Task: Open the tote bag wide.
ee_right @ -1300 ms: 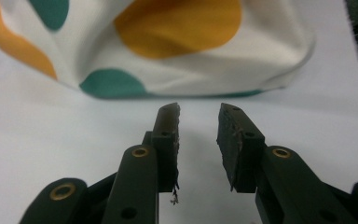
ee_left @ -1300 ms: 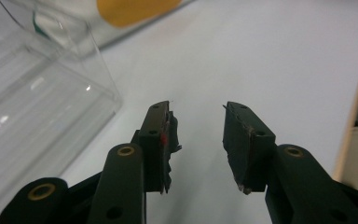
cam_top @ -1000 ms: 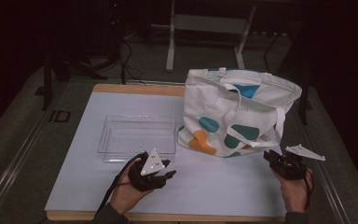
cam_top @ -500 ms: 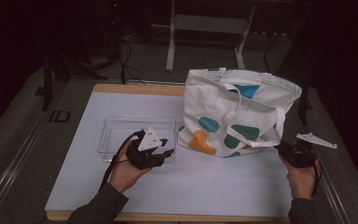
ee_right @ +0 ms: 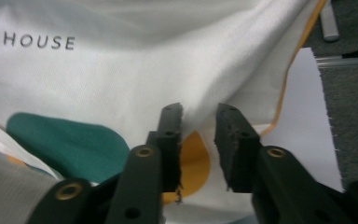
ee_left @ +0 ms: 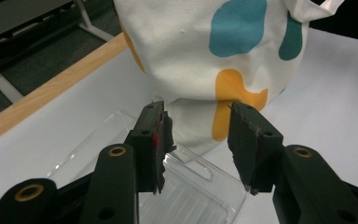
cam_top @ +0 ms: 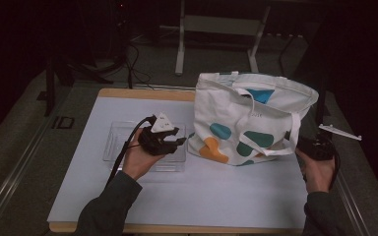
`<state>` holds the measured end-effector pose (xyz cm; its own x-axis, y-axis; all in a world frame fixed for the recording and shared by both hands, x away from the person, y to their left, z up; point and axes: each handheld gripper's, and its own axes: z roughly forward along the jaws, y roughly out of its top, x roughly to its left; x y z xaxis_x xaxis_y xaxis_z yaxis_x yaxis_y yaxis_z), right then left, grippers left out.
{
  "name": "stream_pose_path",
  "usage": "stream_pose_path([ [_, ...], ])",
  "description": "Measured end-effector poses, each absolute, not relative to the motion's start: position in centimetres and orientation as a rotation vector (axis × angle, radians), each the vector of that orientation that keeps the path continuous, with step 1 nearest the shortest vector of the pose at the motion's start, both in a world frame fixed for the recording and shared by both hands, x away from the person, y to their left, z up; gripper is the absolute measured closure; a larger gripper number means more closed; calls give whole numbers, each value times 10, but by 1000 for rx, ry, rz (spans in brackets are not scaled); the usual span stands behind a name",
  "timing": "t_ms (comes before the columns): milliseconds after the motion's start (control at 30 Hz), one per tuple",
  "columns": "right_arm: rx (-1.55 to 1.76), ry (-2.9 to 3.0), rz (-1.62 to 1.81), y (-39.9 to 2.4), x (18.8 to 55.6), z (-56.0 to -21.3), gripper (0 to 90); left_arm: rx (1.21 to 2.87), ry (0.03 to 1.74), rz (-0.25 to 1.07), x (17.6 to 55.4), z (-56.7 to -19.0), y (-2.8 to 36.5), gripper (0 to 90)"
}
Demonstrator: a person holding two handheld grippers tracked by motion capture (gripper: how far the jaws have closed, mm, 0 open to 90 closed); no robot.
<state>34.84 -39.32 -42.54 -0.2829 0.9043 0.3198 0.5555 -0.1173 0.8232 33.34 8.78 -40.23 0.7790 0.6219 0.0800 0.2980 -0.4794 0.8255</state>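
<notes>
A white tote bag (cam_top: pixel 246 123) with teal, blue and orange blobs stands on the white table top (cam_top: pixel 226 196). My left gripper (cam_top: pixel 181 142) hovers over a clear plastic tray (cam_top: pixel 115 142) and points at the bag's left side. In the left gripper view this gripper (ee_left: pixel 198 109) is open and holds nothing, with the bag (ee_left: pixel 205 51) just beyond and the tray (ee_left: pixel 200 186) below. My right gripper (cam_top: pixel 302 145) sits at the bag's right side near a strap (cam_top: pixel 290 132). The right gripper (ee_right: pixel 199 109) has just been opening; the bag's cloth (ee_right: pixel 121 79) lies right behind the tips, unpinched.
The table top has a wooden far edge (cam_top: pixel 147 93). Beyond it lie a dark floor, cables (cam_top: pixel 133 64) and a metal stand (cam_top: pixel 216 29). A rail (cam_top: pixel 15 172) runs along the table's left side. Bare white surface lies in front of the bag.
My left hand moved away from the table's front and rose, coming over the tray toward the bag. My right hand moved farther and slightly right, up beside the bag's right side.
</notes>
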Motion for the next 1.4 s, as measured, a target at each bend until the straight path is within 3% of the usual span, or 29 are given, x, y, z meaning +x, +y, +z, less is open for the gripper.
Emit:
stream_pose_path([
  [133,1654,1811,1412,-394,354,-425,645,2102,674,486,339,-399,82,560],
  [367,1691,1830,1418,-394,360,-423,642,2119,684,514,356,-396,73,543],
  [500,1736,1809,1417,-397,363,-425,559,2121,705,521,368,-394,68,522],
  [600,1752,1805,1411,-397,366,-427,555,2122,717,534,377,-392,64,495],
  [700,1751,1819,1410,-396,368,-428,652,2118,717,539,386,-388,60,485],
  [733,1753,1810,1417,-395,369,-427,747,2102,718,525,392,-384,58,486],
  [767,1753,1810,1417,-395,369,-427,747,2102,718,525,392,-384,58,486],
  [800,1741,1813,1411,-393,369,-427,831,2098,716,516,395,-382,58,489],
  [933,1716,1814,1392,-389,368,-426,880,2052,745,478,407,-377,57,506],
  [1200,1689,1819,1399,-390,364,-425,889,2024,726,455,419,-369,48,649],
  [1233,1680,1819,1401,-389,363,-423,889,2031,737,479,419,-368,45,749],
  [1267,1680,1819,1401,-389,363,-423,889,2034,745,492,419,-368,45,749],
  [1300,1671,1821,1404,-388,361,-422,890,2036,751,483,419,-367,45,848],
  [1400,1657,1824,1411,-388,359,-420,891,2051,743,497,416,-366,45,864],
])
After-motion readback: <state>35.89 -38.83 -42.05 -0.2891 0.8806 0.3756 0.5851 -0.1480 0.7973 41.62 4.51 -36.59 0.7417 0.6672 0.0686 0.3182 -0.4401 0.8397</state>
